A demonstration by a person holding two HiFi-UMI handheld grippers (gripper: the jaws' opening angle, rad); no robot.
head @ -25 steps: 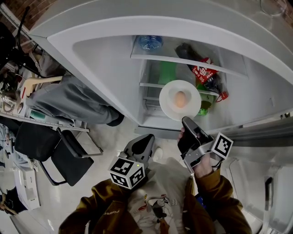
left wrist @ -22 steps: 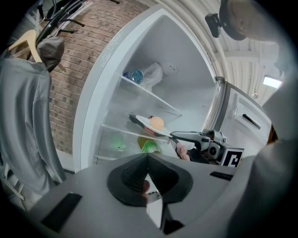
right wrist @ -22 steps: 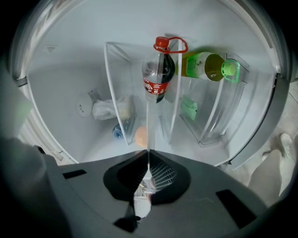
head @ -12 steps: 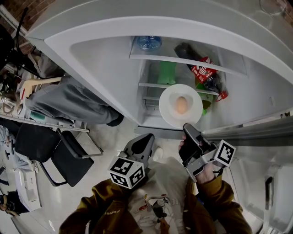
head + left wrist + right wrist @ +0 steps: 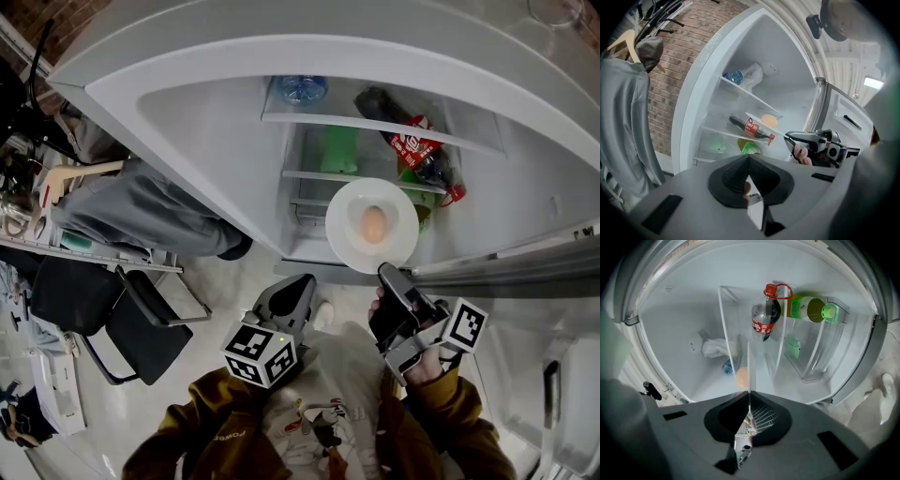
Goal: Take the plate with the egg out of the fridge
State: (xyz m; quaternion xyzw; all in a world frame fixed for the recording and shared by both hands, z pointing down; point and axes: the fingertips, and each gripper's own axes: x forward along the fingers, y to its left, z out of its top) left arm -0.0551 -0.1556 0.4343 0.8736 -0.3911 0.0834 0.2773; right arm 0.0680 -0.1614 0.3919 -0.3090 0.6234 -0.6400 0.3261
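Observation:
The white plate (image 5: 372, 225) carries a brown egg (image 5: 374, 224) and hangs in front of the open fridge's lower shelves. My right gripper (image 5: 386, 273) is shut on the plate's near rim. In the right gripper view the plate (image 5: 749, 366) shows edge-on as a thin line running into the jaws, with the egg (image 5: 742, 377) to its left. My left gripper (image 5: 291, 294) hovers low in front of the fridge, shut on nothing. From the left gripper view I see the plate (image 5: 759, 119), the egg (image 5: 769, 121) and the right gripper (image 5: 793, 138).
A cola bottle (image 5: 413, 146) lies on an upper shelf beside a water bottle (image 5: 302, 88). A green bottle (image 5: 340, 148) stands behind the plate. The fridge door (image 5: 525, 267) stands open at the right. A grey garment (image 5: 141, 208) and a black chair (image 5: 122, 319) are at the left.
The right gripper has drawn back toward me, down and right, bringing the plate with the egg outward from the shelves. The left gripper has stayed still.

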